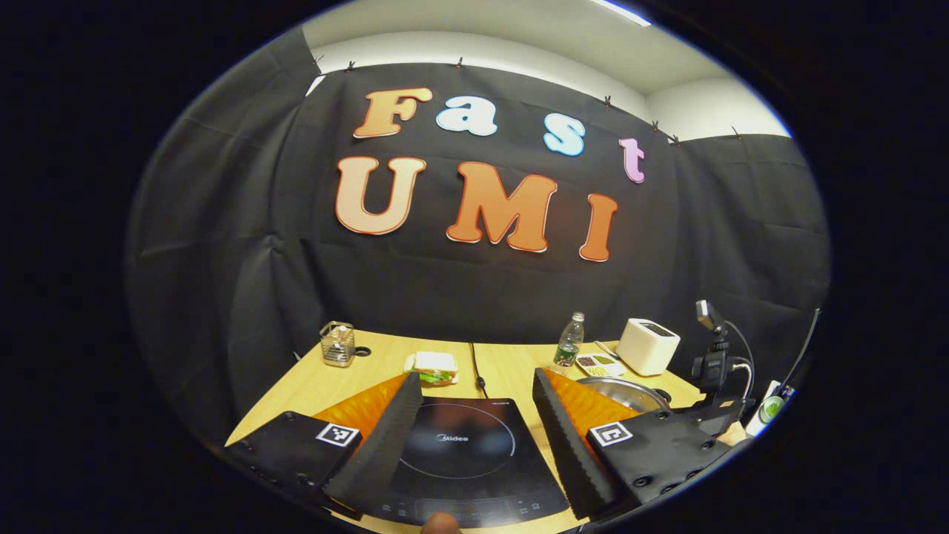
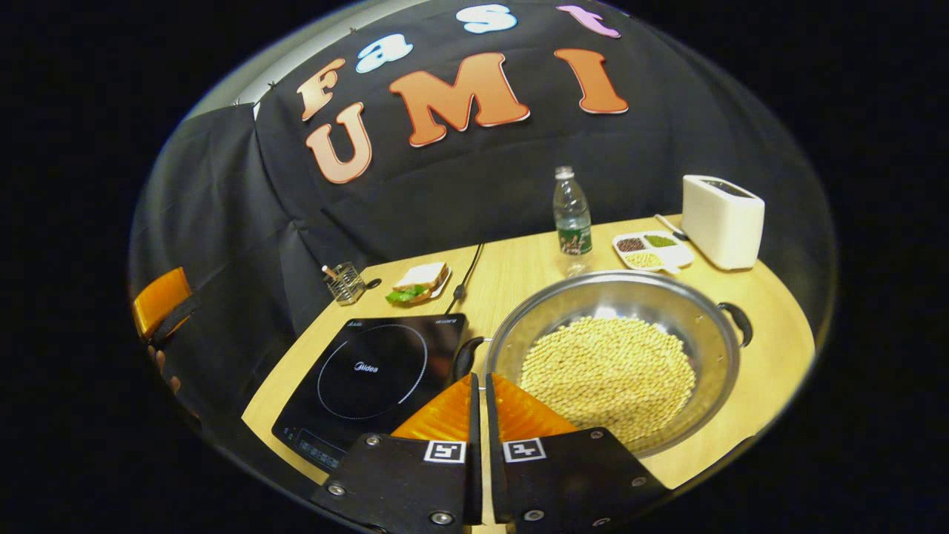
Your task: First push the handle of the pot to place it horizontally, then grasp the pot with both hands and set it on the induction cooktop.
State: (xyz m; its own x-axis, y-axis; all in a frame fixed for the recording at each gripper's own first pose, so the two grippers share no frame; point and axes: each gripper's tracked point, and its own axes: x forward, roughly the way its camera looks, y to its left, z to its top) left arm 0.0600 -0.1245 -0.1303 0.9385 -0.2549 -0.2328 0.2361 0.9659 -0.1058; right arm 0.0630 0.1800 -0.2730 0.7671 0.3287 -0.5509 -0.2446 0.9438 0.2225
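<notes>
A steel pot (image 2: 712,348), filled with pale beans (image 2: 608,367), stands on the wooden table just right of the black induction cooktop (image 2: 371,371). Its dark handles sit at the left rim (image 2: 465,354) and the right rim (image 2: 738,323). My right gripper (image 2: 480,378) is shut with nothing held; its tips lie at the pot's near-left rim, beside the left handle. My left gripper (image 1: 474,378) hovers open above the cooktop (image 1: 460,445), and the pot's rim (image 1: 619,391) peeks out behind its right finger. It also appears at far left as the left gripper (image 2: 159,304).
At the table's back stand a water bottle (image 2: 571,215), a divided dish of beans (image 2: 652,251), a white toaster (image 2: 723,220), a sandwich plate (image 2: 419,283) and a small glass holder (image 2: 345,282). The cooktop's cable (image 2: 465,278) runs back. A camera stand (image 1: 713,367) occupies the right edge.
</notes>
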